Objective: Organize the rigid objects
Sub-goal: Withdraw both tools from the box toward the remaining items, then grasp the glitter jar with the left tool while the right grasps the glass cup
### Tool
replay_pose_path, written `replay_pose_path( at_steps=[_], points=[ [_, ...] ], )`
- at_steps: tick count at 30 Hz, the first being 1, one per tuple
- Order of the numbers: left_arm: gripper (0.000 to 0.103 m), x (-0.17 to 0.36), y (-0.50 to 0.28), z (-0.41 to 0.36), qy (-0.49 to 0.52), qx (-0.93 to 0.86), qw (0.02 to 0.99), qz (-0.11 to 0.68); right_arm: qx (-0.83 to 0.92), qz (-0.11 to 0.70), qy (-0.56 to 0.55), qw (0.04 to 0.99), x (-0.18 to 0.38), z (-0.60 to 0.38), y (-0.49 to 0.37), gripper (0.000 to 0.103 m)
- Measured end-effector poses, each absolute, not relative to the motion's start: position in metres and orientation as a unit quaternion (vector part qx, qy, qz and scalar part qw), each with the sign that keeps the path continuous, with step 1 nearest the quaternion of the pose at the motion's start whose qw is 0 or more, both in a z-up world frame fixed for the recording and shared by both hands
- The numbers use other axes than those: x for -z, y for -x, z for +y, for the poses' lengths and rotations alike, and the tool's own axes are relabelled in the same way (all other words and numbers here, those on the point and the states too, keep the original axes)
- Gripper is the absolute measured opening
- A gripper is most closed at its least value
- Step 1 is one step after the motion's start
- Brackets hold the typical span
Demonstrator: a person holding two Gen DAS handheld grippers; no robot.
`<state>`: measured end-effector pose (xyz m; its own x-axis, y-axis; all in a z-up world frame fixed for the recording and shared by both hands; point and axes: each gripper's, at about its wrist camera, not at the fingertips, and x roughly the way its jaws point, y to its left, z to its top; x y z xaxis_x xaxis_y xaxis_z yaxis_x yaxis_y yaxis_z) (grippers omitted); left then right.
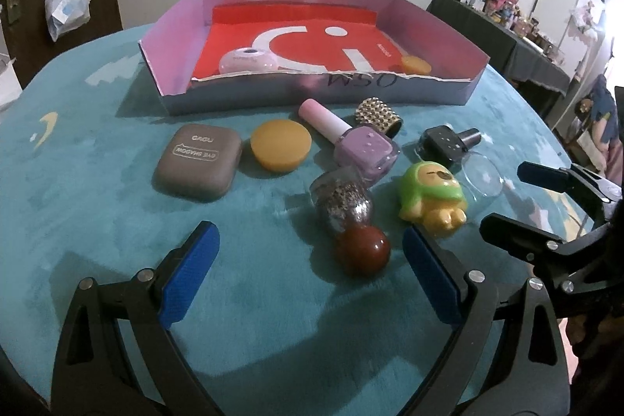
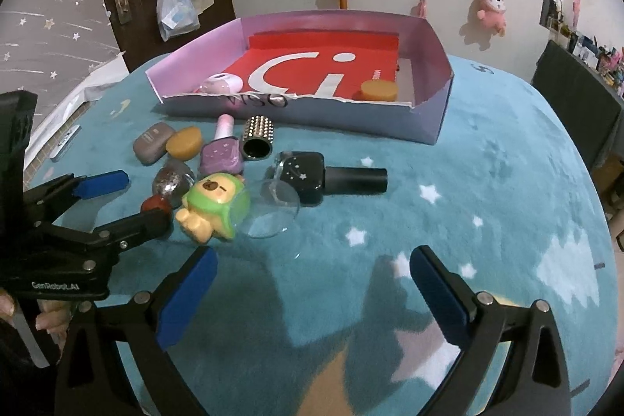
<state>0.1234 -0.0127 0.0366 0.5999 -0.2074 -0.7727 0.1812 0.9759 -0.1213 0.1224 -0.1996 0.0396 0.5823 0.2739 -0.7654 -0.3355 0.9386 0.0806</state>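
Both grippers, left and right, hover with jaws apart and hold nothing, the small items cluster just before the box's torn front wall, near the glitter bottle.

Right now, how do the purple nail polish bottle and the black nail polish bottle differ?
The purple nail polish bottle has a pale pink cap pointing toward the box; the black nail polish bottle has a black cap pointing sideways. The purple one lies crowded among other items; the black one lies at the group's edge. Both lie on their sides on the teal cloth.
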Motion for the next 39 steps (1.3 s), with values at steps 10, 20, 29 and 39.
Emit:
replay_pose_path(
  at_steps=[10,20,29,39],
  points=[
    [0.087,-0.032,-0.145,-0.022,-0.009,0.096,0.889,0.448,-0.181,0.429,0.042,0.884,-0.038,-0.193,-0.139,0.092],
    [0.06,-0.034,-0.141,-0.024,-0.019,0.107,0.895,0.433,-0.212,0.429,0.04,0.877,-0.037,-0.19,-0.137,0.078],
    [0.031,-0.038,-0.138,-0.024,0.01,0.142,0.892,0.43,-0.251,0.426,0.01,0.869,-0.036,-0.191,-0.136,0.044],
    [0.031,-0.048,-0.131,-0.021,0.01,0.143,0.897,0.417,-0.245,0.392,0.037,0.886,-0.054,-0.185,-0.125,0.044]
  ],
)
